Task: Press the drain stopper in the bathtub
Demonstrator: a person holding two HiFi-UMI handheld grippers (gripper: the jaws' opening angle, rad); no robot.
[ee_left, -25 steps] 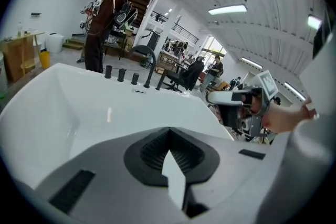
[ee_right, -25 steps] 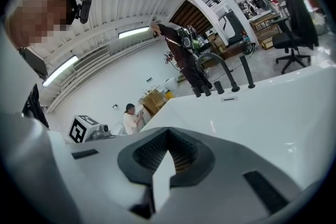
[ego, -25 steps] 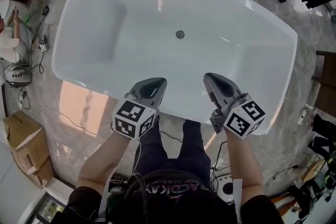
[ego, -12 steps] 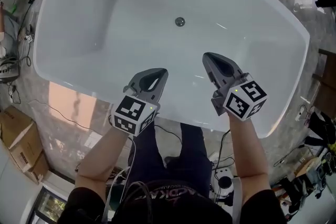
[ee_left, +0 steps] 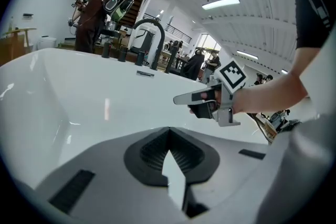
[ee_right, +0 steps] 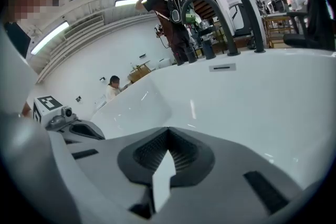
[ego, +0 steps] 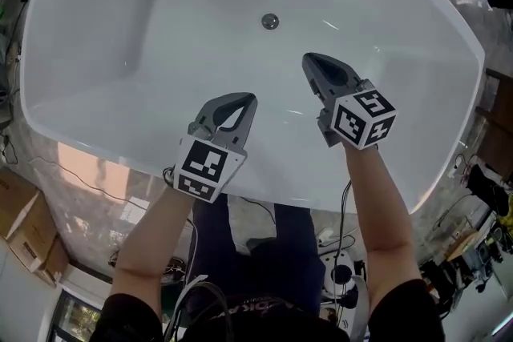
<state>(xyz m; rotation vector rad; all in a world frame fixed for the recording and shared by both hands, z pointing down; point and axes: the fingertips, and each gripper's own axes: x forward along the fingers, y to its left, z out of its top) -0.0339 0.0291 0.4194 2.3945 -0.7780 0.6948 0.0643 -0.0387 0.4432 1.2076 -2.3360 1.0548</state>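
Observation:
A white bathtub (ego: 120, 100) fills the head view, and its small round metal drain stopper (ego: 270, 21) sits in the tub floor near the far side. My left gripper (ego: 245, 98) is over the near part of the tub, shut and empty. My right gripper (ego: 309, 58) reaches further in, also shut and empty, its tip a short way to the near right of the stopper. The left gripper view shows its own jaws (ee_left: 169, 131) closed and the right gripper (ee_left: 181, 99) ahead. In the right gripper view the jaws (ee_right: 168, 131) are closed. The stopper is hidden in both gripper views.
A dark arched faucet (ee_left: 151, 34) and black handles (ee_right: 207, 50) stand on the tub's far rim. A person in brown (ee_right: 170, 16) stands behind them. Cardboard boxes (ego: 24, 228) lie on the floor at the left, with cables and gear (ego: 473, 252) at the right.
Both grippers have moved forward over the tub, the right one closer to the drain stopper. The view has shifted, so the tub now sits lower and nearer.

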